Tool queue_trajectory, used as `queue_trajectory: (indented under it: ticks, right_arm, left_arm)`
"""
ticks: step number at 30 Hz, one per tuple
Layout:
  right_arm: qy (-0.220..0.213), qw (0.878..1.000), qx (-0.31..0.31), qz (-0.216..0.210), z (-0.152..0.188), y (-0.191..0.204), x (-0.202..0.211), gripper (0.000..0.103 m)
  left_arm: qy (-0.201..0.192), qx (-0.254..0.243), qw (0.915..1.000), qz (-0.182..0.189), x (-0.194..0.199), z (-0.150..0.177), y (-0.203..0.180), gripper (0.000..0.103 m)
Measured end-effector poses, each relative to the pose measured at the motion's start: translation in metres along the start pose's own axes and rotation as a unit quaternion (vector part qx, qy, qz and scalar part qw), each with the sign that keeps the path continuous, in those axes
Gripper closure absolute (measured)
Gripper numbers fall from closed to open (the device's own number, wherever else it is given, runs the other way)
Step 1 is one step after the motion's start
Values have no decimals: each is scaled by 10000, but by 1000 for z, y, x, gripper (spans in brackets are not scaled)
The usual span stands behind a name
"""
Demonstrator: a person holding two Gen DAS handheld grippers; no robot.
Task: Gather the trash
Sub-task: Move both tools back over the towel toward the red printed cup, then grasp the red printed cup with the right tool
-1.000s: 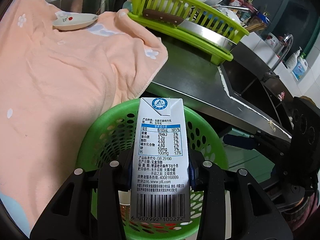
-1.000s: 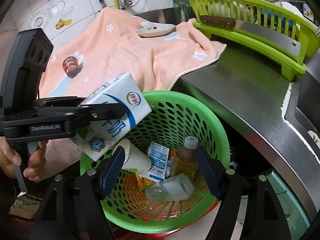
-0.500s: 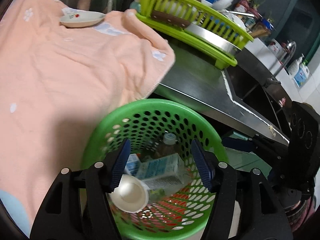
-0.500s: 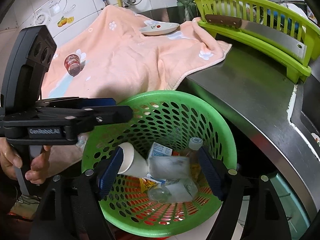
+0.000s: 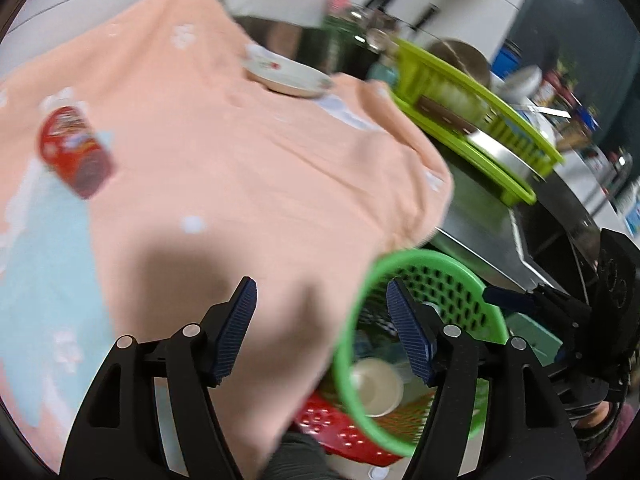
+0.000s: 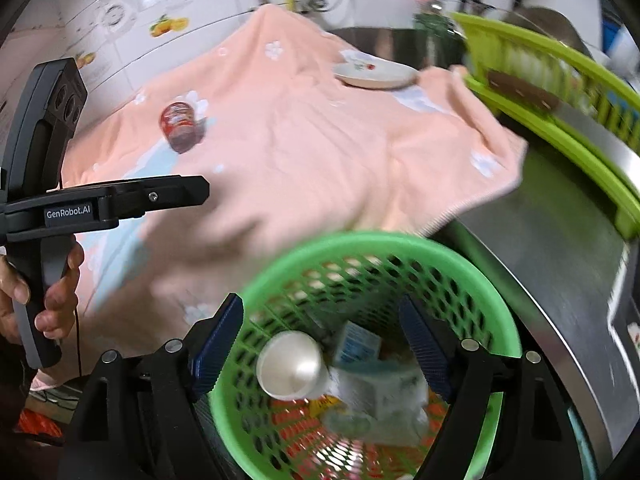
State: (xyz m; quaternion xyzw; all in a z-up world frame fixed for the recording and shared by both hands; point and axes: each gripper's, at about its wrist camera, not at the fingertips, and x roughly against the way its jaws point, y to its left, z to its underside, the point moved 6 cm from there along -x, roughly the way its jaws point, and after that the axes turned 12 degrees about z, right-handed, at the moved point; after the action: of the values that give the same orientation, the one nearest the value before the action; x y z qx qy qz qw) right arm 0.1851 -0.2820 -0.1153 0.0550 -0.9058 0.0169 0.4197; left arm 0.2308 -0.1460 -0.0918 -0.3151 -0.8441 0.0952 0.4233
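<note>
A green perforated basket (image 6: 404,244) stands below the counter edge and holds a white paper cup (image 6: 290,368), a milk carton (image 6: 356,346) and other trash. My right gripper (image 6: 320,344) hovers over the basket, jaws opening, nothing between them. My left gripper (image 5: 320,332) is over the peach towel (image 5: 240,152) to the left of the basket (image 5: 400,268), jaws opening and empty. A small red cup (image 5: 74,150) lies on the towel far left; it also shows as the red cup (image 6: 178,124) in the right wrist view.
A white dish (image 6: 376,74) sits at the towel's far side. A lime green dish rack (image 6: 560,92) with a cleaver stands on the steel counter (image 6: 560,248) to the right. A hand (image 6: 48,292) holds the left gripper's handle at the left.
The left gripper let the milk carton drop into the basket, then swung left over the towel. Both views shifted left and are now blurred; the red cup has come into the left view.
</note>
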Motion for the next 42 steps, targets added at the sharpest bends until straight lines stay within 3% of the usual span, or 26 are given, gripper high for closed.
queue_trajectory:
  ticks: [8,19,32,42]
  right_arm:
    - [-71,9978,563,-353,-53,74,-25,24]
    - [-215,9855,1558,-643,-127,182,-67,20]
    - [-233,9694,2374,-570,-201,270,-141,18]
    - [20,9557,2924,-326,-223,313,-204,17]
  left_arm:
    - [-384,535,9958,-637,58,-2,84,35]
    - [-814,1448,9787,-1209,117,15,196,35]
    - [-1033,1959,9653,-1381,137,22,254,35]
    - [-1096,2125,9607,-1408,145,24,278,35]
